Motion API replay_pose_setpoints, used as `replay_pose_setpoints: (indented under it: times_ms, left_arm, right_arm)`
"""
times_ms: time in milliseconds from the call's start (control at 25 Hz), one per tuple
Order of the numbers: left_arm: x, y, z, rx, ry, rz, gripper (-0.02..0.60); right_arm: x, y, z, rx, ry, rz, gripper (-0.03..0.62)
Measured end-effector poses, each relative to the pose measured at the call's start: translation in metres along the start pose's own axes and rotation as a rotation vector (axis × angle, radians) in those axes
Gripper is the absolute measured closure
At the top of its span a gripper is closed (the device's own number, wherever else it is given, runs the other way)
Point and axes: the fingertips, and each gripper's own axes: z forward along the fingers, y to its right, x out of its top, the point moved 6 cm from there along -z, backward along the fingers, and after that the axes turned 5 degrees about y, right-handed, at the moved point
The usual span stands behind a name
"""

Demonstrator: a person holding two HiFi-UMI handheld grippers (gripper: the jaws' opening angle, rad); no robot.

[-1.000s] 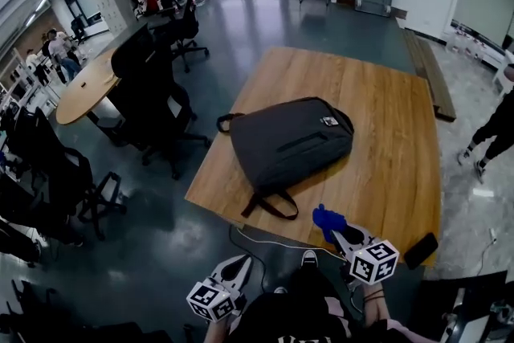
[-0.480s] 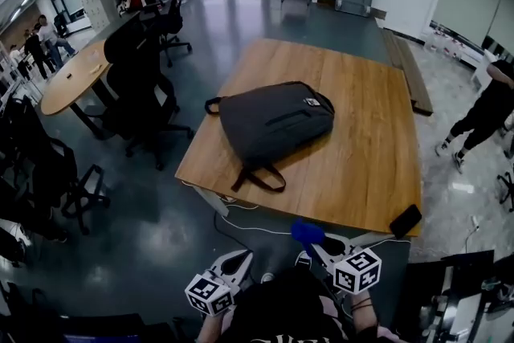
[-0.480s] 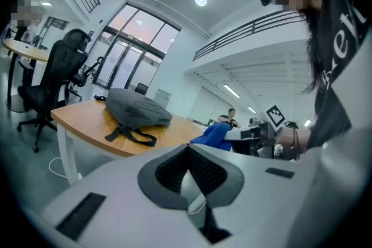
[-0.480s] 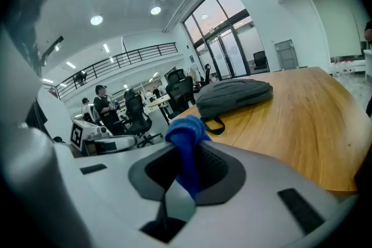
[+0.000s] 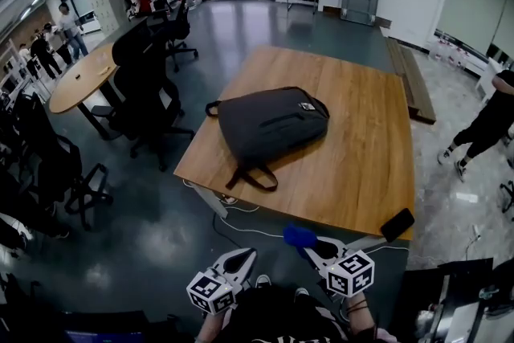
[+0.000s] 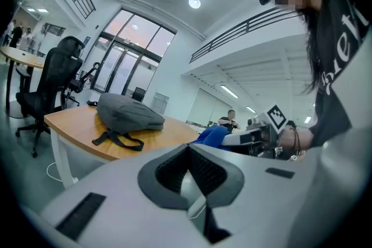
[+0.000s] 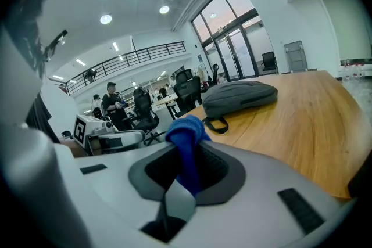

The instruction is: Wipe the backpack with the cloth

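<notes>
**Q:** What's on your left?

**A:** My left tongs (image 5: 242, 256) hang low by my body, short of the tabletop (image 5: 365, 165). In the left gripper view their jaws are pressed together with nothing between them.

**Q:** And the backpack?

**A:** The dark grey backpack (image 5: 270, 124) lies flat on the left half of the wooden tabletop. Its handle (image 5: 212, 108) is toward the left edge and its black straps (image 5: 250, 177) trail toward the near edge. Neither pair of tongs touches it; both are well apart from it.

**Q:** The cloth?

**A:** The blue cloth (image 5: 299, 236) is clamped in my right tongs (image 5: 315, 247). In the right gripper view it stands up bunched above the jaws that pinch it. These tongs hover off the tabletop's near edge, over the floor (image 5: 177, 229).

**Q:** Anything further right?

**A:** A dark phone (image 5: 398, 224) sits at the tabletop's near right corner.
</notes>
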Motion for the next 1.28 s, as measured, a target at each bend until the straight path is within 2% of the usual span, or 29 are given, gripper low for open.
replay_pose_setpoints:
  times_ms: [120,240,400,600,1280]
  left_arm:
    - [0.002,0.031,0.013,-0.024,0.036,-0.02,0.588]
    - [-0.007,0.06,0.024,-0.051,0.022,-0.001,0.588]
    - [-0.024,0.089,0.032,-0.046,0.0,0.023,0.587]
    - [-0.041,0.119,0.036,-0.03,0.001,0.018,0.588]
    - [-0.062,0.152,0.015,0.068,0.028,0.0,0.587]
  right_arm:
    - [-0.002,0.007,-0.021,0.017,0.012,0.011,0.54]
    - [-0.011,0.014,-0.042,0.027,0.005,0.02,0.54]
    - [-0.022,0.021,-0.067,0.045,-0.004,0.012,0.539]
    - [-0.034,0.028,-0.093,0.072,-0.016,0.001,0.54]
    - [-0.056,0.02,-0.116,0.166,-0.061,-0.027,0.54]
